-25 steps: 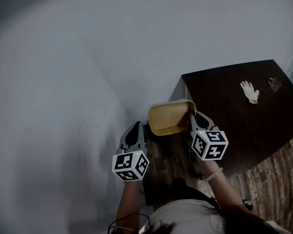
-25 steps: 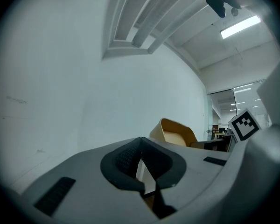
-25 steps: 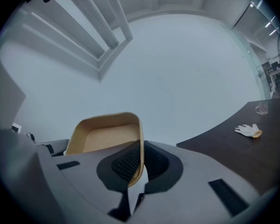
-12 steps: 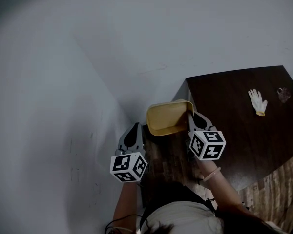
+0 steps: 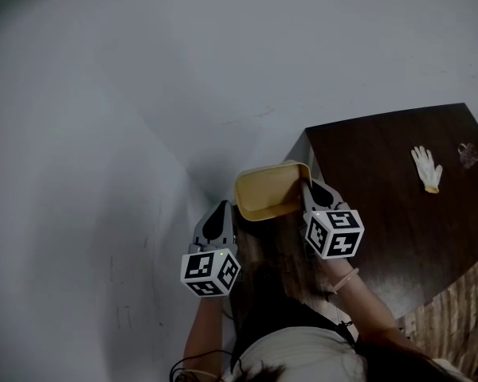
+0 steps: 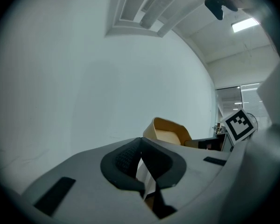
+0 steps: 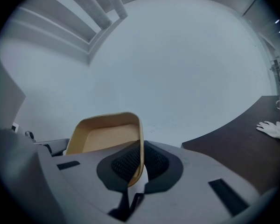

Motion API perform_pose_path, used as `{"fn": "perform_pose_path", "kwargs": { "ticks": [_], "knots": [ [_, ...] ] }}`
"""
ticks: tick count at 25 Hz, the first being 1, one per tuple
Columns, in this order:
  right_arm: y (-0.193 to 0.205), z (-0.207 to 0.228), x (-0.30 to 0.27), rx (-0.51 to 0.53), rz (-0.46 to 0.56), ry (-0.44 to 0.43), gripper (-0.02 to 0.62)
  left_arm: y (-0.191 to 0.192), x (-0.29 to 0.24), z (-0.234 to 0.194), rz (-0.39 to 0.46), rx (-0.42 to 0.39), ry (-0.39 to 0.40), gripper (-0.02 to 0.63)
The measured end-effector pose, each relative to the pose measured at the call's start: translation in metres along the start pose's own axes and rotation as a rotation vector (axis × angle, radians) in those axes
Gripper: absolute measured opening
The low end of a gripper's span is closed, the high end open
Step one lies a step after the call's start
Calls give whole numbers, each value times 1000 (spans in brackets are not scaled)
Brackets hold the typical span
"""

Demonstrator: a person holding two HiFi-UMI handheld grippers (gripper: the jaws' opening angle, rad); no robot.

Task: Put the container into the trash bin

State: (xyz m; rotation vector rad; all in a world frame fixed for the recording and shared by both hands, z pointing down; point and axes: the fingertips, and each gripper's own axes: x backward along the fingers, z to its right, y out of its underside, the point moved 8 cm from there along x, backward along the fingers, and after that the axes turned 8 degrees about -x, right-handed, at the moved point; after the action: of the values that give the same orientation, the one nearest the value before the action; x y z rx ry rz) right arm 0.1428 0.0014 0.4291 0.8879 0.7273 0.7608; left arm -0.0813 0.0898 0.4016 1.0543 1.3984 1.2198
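Right claw clamped tight on the right side wall of the tan container. Container is held clear of the dark worktop, just off its corner, close to the pale wall. Left claw closed on nothing, just left of the container. White glove lies on the worktop.

Matt tan container; dark, wood-grained table.

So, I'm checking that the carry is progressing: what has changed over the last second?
The tan shallow container, carried by the right gripper, has shifted slightly left, away from the dark wooden table; the left gripper moved alongside. Unchanged: right gripper clamped on the container's rim, left gripper shut and empty, white glove on the table.
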Motion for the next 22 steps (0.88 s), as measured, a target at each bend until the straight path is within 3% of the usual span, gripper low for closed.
{"fn": "perform_pose_path", "kwargs": {
  "ticks": [9,22],
  "knots": [
    [-8,-9,-87,22,-36,51,12,4,-70,-67,-29,21,34,20],
    [20,-7,-175,79,-74,104,12,48,-138,-128,-48,63,70,20]
  ]
}}
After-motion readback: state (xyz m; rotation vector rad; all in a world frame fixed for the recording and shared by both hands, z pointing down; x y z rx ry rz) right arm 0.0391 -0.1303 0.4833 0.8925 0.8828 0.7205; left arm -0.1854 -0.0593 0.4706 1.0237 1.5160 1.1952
